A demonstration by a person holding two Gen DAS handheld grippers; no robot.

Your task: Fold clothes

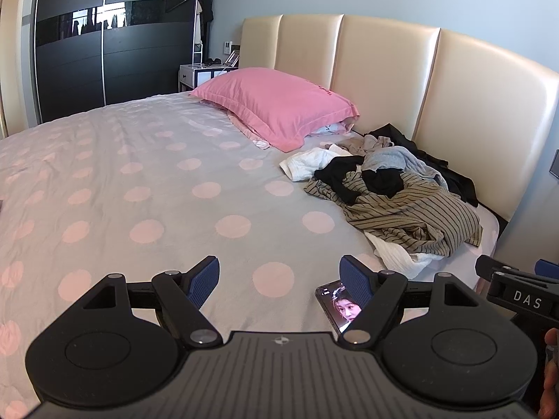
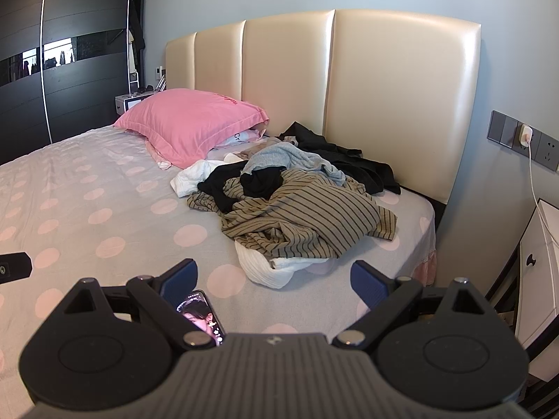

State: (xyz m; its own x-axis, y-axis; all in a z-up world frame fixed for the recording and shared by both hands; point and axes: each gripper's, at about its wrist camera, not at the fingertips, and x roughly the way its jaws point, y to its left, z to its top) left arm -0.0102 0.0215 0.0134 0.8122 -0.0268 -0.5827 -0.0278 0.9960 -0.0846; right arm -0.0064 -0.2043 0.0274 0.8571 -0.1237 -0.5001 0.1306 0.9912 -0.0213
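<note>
Only the right wrist view shows the wall sockets, a plugged-in charger and a white cabinet beside the bed. Only the left wrist view shows the right claw at its right edge and part of a hand. Both claws are released and hold nothing. The left claw hovers over bare bedspread; the clothes lie ahead and to its right, near the headboard, apart from the fingers. A phone lies by its right finger. The pillow rests against the headboard, left of the clothes.
</note>
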